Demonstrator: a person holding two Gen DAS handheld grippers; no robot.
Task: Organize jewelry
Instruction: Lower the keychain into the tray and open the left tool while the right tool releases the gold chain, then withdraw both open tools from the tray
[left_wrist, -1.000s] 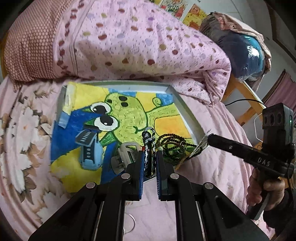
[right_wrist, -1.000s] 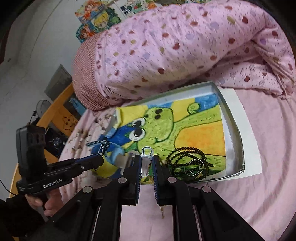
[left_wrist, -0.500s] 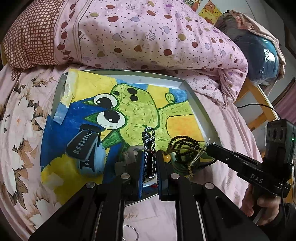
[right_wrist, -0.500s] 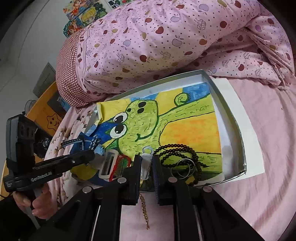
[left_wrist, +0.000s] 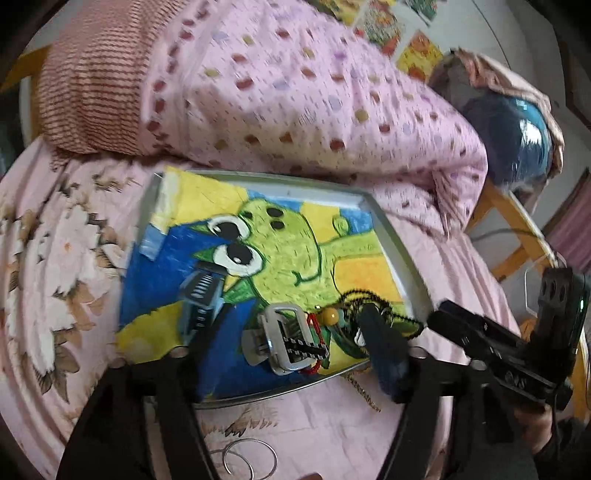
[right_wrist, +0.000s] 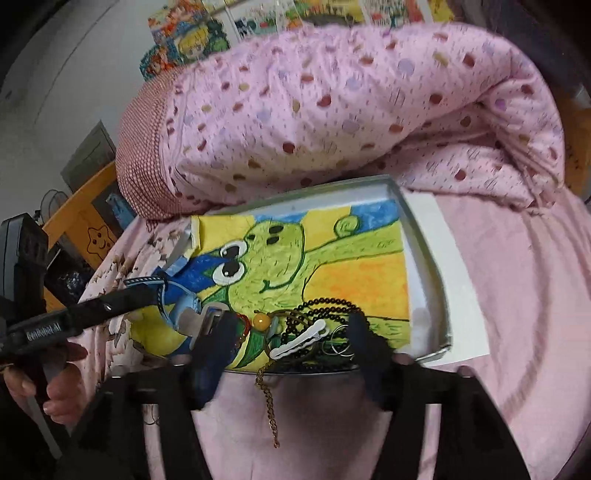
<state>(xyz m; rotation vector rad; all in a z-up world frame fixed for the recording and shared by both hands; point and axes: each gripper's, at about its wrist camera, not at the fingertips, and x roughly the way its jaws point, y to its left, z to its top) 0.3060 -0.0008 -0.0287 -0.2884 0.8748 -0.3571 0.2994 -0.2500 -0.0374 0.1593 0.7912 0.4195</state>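
Note:
A metal tray (left_wrist: 402, 254) lined with a frog drawing lies on the pink bed; it also shows in the right wrist view (right_wrist: 428, 266). My left gripper (left_wrist: 295, 343) is open over the tray's near edge, above a silver clasp (left_wrist: 284, 332) with a black-and-white braided strap (left_wrist: 303, 347). A blue watch (left_wrist: 201, 299) lies to its left. My right gripper (right_wrist: 291, 339) is open over a white hair clip (right_wrist: 299, 338), black bead necklaces (right_wrist: 325, 310), a yellow bead (right_wrist: 260, 320) and a gold chain (right_wrist: 269, 402) trailing over the tray's edge.
A pink dotted quilt (left_wrist: 295, 99) is piled behind the tray. Two thin silver rings (left_wrist: 247, 458) lie on the sheet near me. White paper (right_wrist: 450, 273) sticks out under the tray's right side. A wooden chair (left_wrist: 517, 229) stands at right.
Both grippers opened. The left let go of the braided strap, which now lies on the clasp. The right let go of the white hair clip, now on the beads.

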